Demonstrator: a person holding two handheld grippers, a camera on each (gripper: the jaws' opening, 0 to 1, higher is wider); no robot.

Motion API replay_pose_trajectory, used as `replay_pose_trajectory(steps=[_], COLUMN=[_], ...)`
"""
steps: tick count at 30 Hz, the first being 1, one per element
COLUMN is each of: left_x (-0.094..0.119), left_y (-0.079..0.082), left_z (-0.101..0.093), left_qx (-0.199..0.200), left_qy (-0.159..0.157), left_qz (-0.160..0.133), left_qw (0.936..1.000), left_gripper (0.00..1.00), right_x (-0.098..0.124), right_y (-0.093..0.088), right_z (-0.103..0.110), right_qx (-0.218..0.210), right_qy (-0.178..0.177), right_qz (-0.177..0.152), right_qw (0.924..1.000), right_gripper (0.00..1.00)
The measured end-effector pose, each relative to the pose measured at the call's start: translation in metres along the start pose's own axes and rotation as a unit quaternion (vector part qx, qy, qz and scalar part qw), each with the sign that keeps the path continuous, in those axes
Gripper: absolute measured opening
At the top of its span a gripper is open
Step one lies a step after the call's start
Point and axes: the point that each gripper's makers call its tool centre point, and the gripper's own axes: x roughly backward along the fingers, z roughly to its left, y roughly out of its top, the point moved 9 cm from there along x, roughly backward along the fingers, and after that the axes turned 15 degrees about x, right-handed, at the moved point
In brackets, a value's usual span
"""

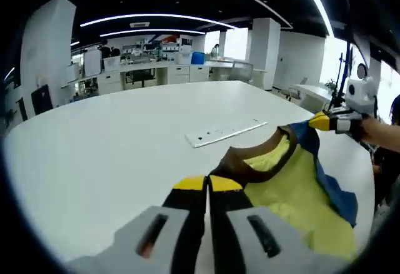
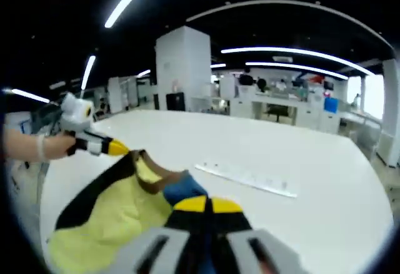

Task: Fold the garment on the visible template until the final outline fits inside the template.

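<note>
A broad white table [image 1: 112, 142] runs back toward an office of white pillars, desks and ceiling light strips. The yellow garment [image 1: 294, 192] with brown collar and blue trim hangs lifted above it. The left gripper [image 1: 207, 185] has its jaws clamped on the collar; the right gripper [image 2: 206, 205] pinches a blue edge. A white strip [image 1: 226, 132] lies flat beyond.

The left gripper [image 1: 207, 184] has its yellow-tipped jaws pressed together on the garment's [image 1: 294, 189] brown collar. The right gripper [image 2: 207, 206] likewise has its jaws closed, on a blue part of the cloth. A hand [image 1: 375, 130] holds the right gripper, raised.
</note>
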Motion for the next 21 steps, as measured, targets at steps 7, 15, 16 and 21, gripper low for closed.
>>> replay_pose_trajectory(steps=[7,15,16,21], left_x=[-0.030,-0.056,-0.057,-0.053], left_y=[-0.015,-0.021,-0.022,-0.024], left_z=[0.012,0.028,0.027,0.021], left_qx=[0.005,0.002,0.002,-0.005], left_qy=[0.016,0.031,0.031,0.034], left_qz=[0.029,0.055,0.056,0.060], left_qw=[0.9994,0.9980,0.9979,0.9976], left_gripper=[0.00,0.00,0.00,0.00], right_x=[-0.035,-0.049,-0.051,-0.050], right_y=[-0.029,-0.053,-0.056,-0.059], right_z=[-0.011,-0.010,-0.011,-0.008], right_qx=[-0.005,-0.014,-0.016,-0.019], right_qy=[0.003,0.006,0.006,0.006], right_qz=[0.037,0.070,0.073,0.077], right_qw=[0.9993,0.9974,0.9972,0.9968], right_gripper=[0.00,0.00,0.00,0.00])
